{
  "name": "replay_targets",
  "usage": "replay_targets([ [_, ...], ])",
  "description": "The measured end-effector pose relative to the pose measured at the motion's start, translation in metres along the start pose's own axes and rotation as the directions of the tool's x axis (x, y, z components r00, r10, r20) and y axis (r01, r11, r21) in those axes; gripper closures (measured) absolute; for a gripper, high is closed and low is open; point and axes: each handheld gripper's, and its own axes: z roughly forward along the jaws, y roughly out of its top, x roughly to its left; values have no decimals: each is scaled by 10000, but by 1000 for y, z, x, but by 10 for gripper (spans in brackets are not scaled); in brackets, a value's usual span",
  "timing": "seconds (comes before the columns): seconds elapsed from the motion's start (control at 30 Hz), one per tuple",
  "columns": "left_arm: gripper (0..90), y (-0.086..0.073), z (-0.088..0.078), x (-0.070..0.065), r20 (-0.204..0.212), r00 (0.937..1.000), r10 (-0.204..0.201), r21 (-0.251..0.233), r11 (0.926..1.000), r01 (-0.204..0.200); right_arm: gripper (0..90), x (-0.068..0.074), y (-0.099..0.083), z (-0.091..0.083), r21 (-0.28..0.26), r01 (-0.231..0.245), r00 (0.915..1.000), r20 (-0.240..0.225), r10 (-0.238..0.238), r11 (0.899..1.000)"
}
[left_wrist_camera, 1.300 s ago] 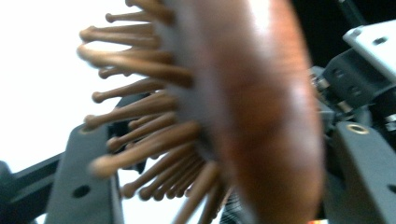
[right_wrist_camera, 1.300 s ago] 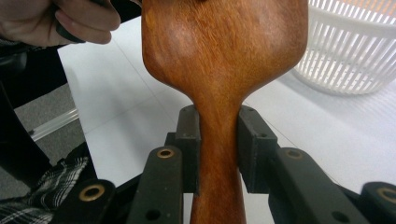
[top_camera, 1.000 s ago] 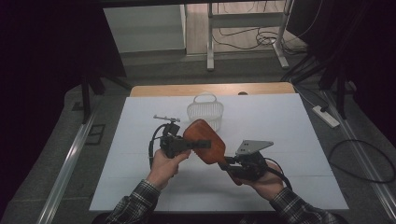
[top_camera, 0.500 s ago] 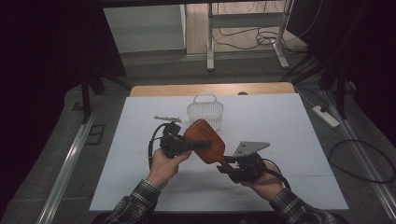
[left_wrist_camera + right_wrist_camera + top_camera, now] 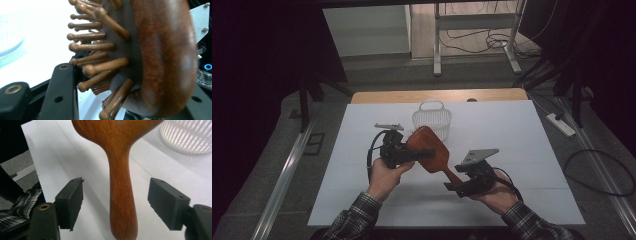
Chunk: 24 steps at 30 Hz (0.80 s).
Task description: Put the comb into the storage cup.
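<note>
Since the earlier frame the right claw (image 5: 453, 187) has let go of the wooden hairbrush (image 5: 429, 150): its jaws have just been opening, and the handle now stands between them untouched. The brush itself and the left claw (image 5: 422, 154) sit much as they did.

In the high view the hairbrush is held above the white worktop (image 5: 522, 135), its broad head up toward the left claw and its handle slanting down to the right, ending at the right claw. The left hand (image 5: 384, 175) carries its claw clenched across the brush head. The right hand (image 5: 497, 195) holds its claw low, near the front of the worktop. A white slatted basket (image 5: 432, 119) stands just beyond the brush head, toward the far edge.

In the left gripper view the brush head (image 5: 155, 57) looms close, edge on, its ball-tipped bristles (image 5: 95, 46) pointing left toward one black jaw, its rounded wooden back toward the other. The claw is clamped on it.

In the right gripper view the handle (image 5: 122, 202) hangs down the middle, with clear gaps on both sides to the black pads (image 5: 72, 200); the claw is released. The basket (image 5: 190, 135) shows at the upper right, resting on the worktop.
</note>
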Motion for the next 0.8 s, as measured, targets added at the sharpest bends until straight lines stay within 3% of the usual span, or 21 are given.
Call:
replay_targets([
  [0.33, 519, 2, -5, -4, -381, 9979, 532, 83, 9986, -529, 228, 0, -2, -4, -94, 91, 9995, 291, -88, 9999],
  [0.6, 516, 3, -9, -4, -824, 9937, 765, 203, 9970, -751, 109, -1, -3, -9, -358, 103, 9989, 461, -86, 9993],
  [0.8, 515, 3, -12, -5, -1153, 9887, 961, 280, 9952, -935, 34, -6, -6, -11, -180, -37, 9982, 598, 47, 9998],
])
